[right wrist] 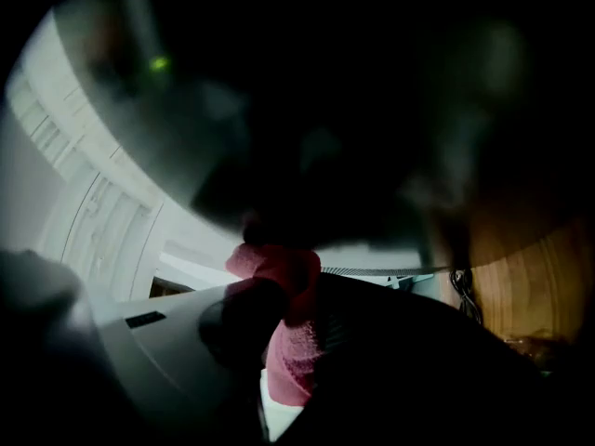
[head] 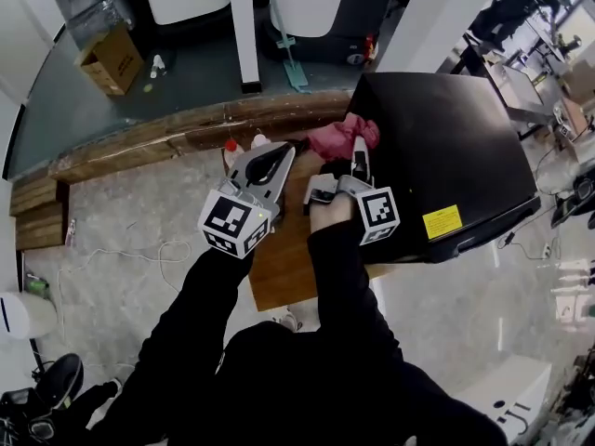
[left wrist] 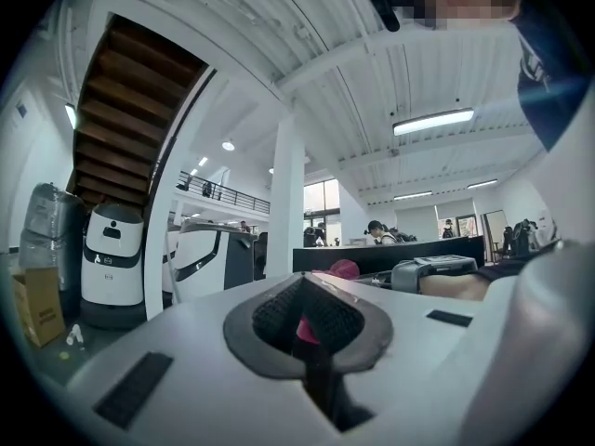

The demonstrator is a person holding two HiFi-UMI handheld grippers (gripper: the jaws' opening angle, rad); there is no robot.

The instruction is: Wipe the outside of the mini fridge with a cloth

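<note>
Now, cloth (right wrist: 290, 347) within right hand-held gripper (right wrist: 279, 291).

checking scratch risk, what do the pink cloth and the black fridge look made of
Crumpled pink cloth, pinched in the right gripper: soft terry or microfibre, judging by its fuzzy nap. Boxy black mini fridge: smooth, glossy shell with soft highlights, either painted metal or plastic; cannot tell which.

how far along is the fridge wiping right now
Done: the right gripper is clamped on the pink cloth. In hand: the cloth sits bunched at a corner of the black mini fridge. Left: nothing shows which surfaces have been wiped, so most of the broad black face and the sides probably remain. The left gripper, jaws together, is beside the fridge, not on it.
</note>
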